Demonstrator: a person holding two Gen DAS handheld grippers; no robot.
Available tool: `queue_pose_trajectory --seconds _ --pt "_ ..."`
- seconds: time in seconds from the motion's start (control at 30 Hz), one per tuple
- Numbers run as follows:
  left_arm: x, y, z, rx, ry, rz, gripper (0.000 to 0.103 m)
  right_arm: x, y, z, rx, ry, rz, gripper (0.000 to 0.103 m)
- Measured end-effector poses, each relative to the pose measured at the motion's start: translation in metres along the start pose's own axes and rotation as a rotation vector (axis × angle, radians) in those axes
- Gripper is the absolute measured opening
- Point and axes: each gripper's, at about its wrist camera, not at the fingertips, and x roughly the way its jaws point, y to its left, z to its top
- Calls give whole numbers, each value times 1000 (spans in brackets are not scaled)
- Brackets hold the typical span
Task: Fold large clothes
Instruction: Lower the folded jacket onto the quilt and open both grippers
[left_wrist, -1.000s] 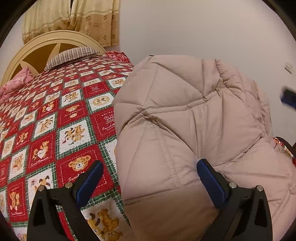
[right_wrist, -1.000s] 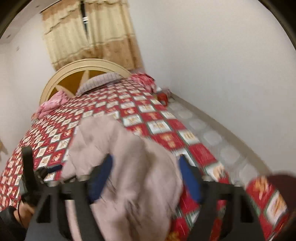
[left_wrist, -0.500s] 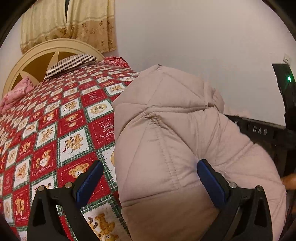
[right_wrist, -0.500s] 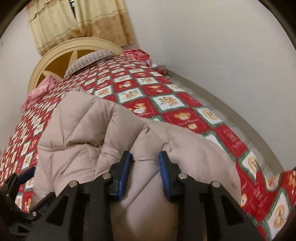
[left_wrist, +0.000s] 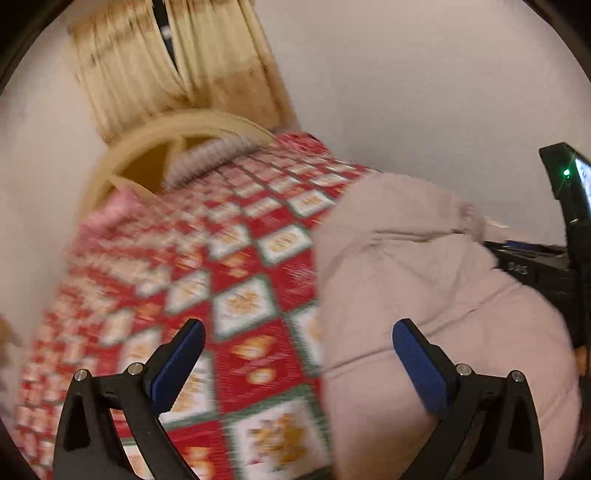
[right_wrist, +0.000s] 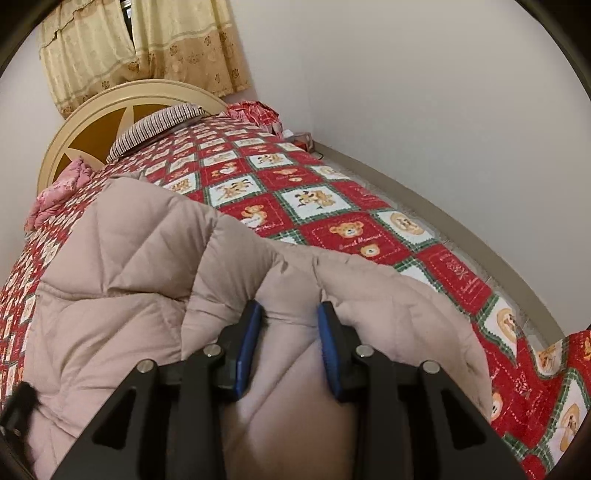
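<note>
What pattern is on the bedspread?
Red, white and green patchwork squares with teddy bears on the bedspread, clearest in the right wrist view.

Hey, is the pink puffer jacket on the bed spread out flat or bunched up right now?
Bunched up. The puffer jacket mounds in thick folds on the quilt, and the right gripper pinches a puffy ridge of it.

A teddy-bear patchwork quilt (right_wrist: 332, 206) covers the bed. At upper left, a striped pillow (right_wrist: 155, 125) leans on the cream headboard (right_wrist: 110, 99) beneath yellow curtains (right_wrist: 147, 44).

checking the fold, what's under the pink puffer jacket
The pink puffer jacket lies on the red teddy-bear quilt, which shows around its edges. Anything between jacket and quilt is covered and cannot be seen.
</note>
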Motion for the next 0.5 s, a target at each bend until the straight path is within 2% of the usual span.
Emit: queue_pose_trajectory --seconds 0.07,0.23,0.4,0.5 --pt "-8 4 1 13 -16 52 102 1 1 1 -4 -1 -9 33" --pt "-25 15 0 4 -20 94 102 -5 8 0 -30 -23 -56 35" --pt "-43 21 -7 43 -33 176 102 -16 16 2 -75 -8 -101 38" --pt "-49 26 -10 25 -15 178 102 -35 17 5 -89 5 -100 45"
